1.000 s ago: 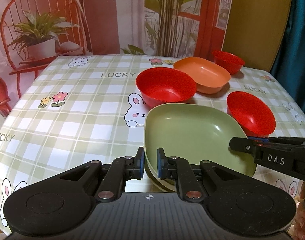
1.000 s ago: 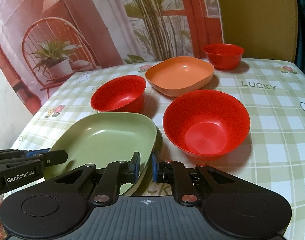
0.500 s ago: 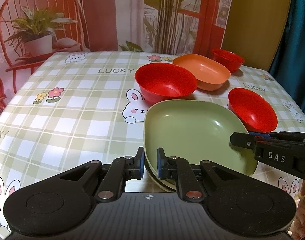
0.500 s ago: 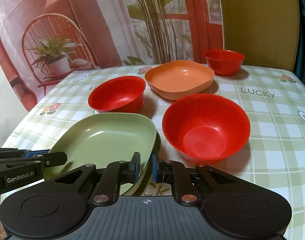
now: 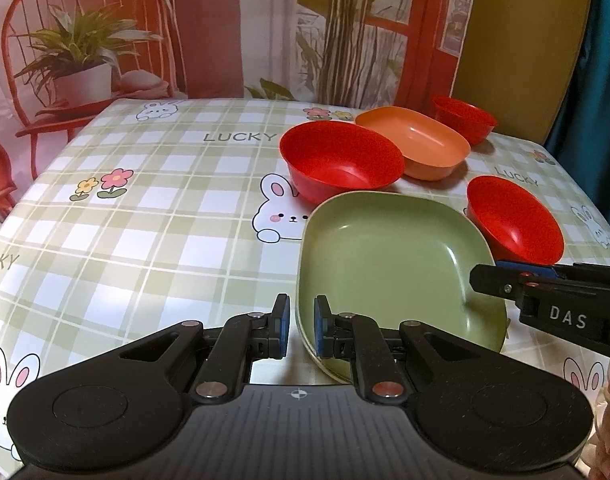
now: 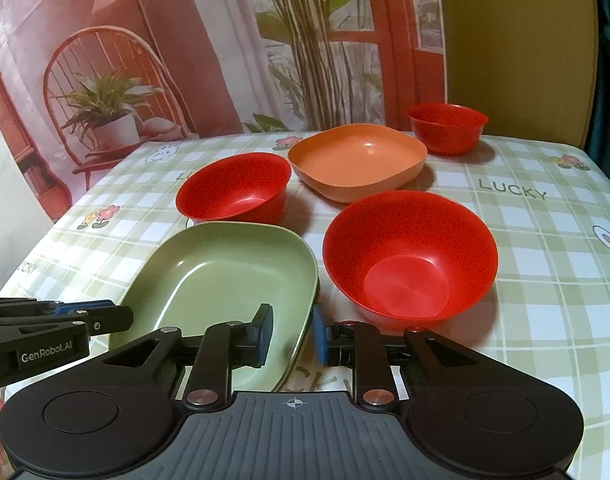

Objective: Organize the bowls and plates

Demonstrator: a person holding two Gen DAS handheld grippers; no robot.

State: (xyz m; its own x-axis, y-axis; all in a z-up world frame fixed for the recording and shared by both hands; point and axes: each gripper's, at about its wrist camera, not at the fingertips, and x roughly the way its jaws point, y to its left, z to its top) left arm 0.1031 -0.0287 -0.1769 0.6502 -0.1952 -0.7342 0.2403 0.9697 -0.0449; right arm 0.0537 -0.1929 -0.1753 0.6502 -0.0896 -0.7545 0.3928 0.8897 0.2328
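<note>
A green square plate (image 5: 385, 264) lies at the near edge of the table; it also shows in the right wrist view (image 6: 225, 276). My left gripper (image 5: 301, 326) is shut on its near left rim. My right gripper (image 6: 291, 334) stands slightly open around its near right rim, with gaps beside both pads. Three red bowls stand near: one behind the plate (image 5: 341, 160), one to its right (image 6: 409, 256), one small at the far right (image 6: 447, 126). An orange square plate (image 6: 357, 160) sits behind them.
The checked tablecloth (image 5: 145, 220) covers the table, with wide bare cloth to the left of the dishes. A printed backdrop hangs behind the far edge. A yellow chair back (image 6: 517, 40) stands at the far right.
My right gripper's jaws have opened a little off the green plate's rim. My left gripper stays shut on the plate. The plate has barely shifted.
</note>
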